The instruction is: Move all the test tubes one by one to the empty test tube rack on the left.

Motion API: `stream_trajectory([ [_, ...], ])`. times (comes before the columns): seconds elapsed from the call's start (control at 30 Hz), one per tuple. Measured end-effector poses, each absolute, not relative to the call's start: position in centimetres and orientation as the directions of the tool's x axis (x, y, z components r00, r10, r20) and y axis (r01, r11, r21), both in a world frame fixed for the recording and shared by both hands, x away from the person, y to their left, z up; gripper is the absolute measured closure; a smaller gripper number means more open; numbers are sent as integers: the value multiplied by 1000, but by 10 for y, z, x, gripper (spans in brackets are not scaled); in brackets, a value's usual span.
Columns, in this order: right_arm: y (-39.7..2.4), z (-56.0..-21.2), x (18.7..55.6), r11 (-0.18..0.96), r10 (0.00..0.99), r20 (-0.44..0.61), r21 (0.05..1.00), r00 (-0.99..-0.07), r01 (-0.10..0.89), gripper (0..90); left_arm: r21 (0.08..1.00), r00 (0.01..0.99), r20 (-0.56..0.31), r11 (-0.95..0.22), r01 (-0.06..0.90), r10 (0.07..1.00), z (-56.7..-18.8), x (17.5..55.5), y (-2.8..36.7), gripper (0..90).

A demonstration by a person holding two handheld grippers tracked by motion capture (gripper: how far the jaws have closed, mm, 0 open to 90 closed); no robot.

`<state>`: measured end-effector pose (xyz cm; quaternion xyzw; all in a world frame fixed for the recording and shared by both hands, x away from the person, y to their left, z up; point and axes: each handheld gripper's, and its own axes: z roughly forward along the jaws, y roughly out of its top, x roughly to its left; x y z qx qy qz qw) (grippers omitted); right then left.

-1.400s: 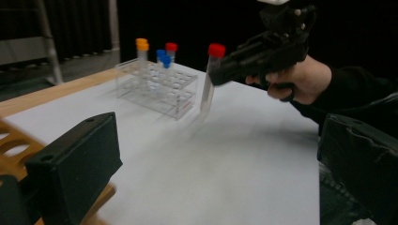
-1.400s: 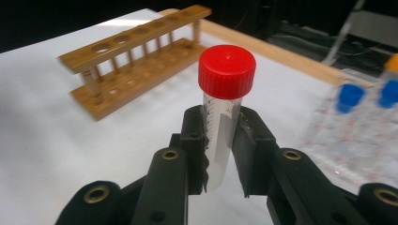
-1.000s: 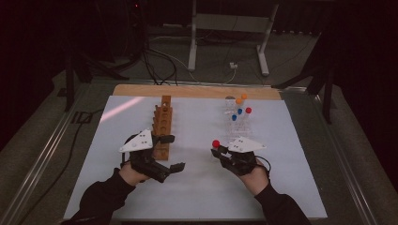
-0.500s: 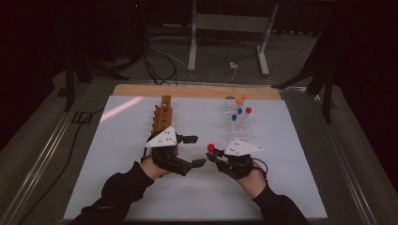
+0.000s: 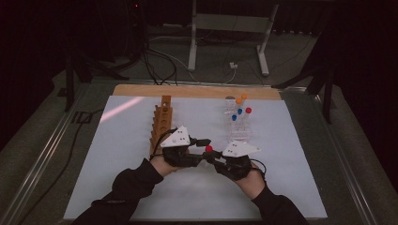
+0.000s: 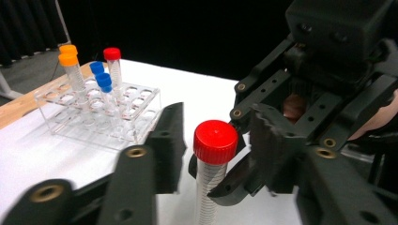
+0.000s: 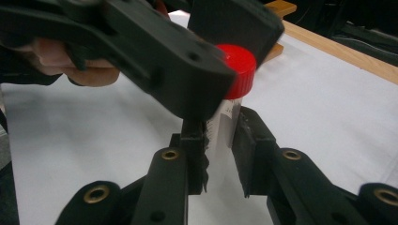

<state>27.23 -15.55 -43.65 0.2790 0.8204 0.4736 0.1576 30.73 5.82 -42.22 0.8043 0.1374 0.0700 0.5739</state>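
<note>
Right gripper view: the right gripper [image 7: 220,154] has its jaws clamped on the clear body of a red-capped tube [image 7: 230,98], held upright.
Left gripper view: the left gripper [image 6: 213,140] has its jaws on either side of the tube's red cap; they have just been closing, and a gap still shows on the one side, so the pads do not yet press on it.
Tube's place: in the high view the tube [image 5: 209,148] sits between the two grippers, above the white mat [image 5: 117,140], near the table's front middle.
Clear rack: just beyond, to the right and farther off [image 5: 239,123], with orange, blue and red capped tubes standing in it.
Wooden rack: left of the hands, running away from the person [image 5: 162,117].
</note>
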Motion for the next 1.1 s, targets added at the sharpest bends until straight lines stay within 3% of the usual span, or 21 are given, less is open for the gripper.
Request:
stream_trajectory([
  [0.17, -156, -436, 273, 389, 609, 12, 867, -793, 312, 748, 938, 952, -32, -319, 133, 303, -423, 308, 56, 696],
  [0.4, -158, -435, 274, 380, 607, 23, 870, -794, 315, 725, 944, 952, -32, -304, 129, 304, -422, 309, 57, 712],
  [0.47, -158, -435, 275, 381, 610, 22, 868, -792, 318, 670, 947, 952, -37, -293, 131, 304, -419, 310, 59, 714],
  [0.7, -159, -436, 277, 383, 612, 11, 870, -791, 309, 342, 953, 944, -21, -280, 119, 328, -401, 318, 69, 715],
  [0.73, -159, -436, 277, 383, 612, 11, 870, -791, 309, 342, 953, 944, -21, -280, 119, 328, -401, 318, 69, 714],
  [0.77, -160, -436, 277, 369, 616, 11, 879, -788, 301, 236, 954, 940, -18, -274, 118, 342, -396, 321, 73, 714],
  [0.8, -160, -436, 277, 369, 616, 11, 879, -788, 301, 236, 954, 940, -18, -274, 118, 342, -396, 321, 73, 714],
  [0.83, -161, -435, 277, 356, 621, 14, 886, -783, 299, 152, 955, 935, -19, -271, 122, 354, -393, 325, 77, 715],
  [1.03, -166, -431, 277, 319, 611, 25, 907, -791, 275, 19, 949, 920, -14, -286, 136, 391, -385, 336, 87, 714],
  [1.1, -169, -429, 277, 290, 602, 46, 918, -797, 272, 18, 947, 914, -17, -286, 145, 405, -382, 341, 92, 714],
])
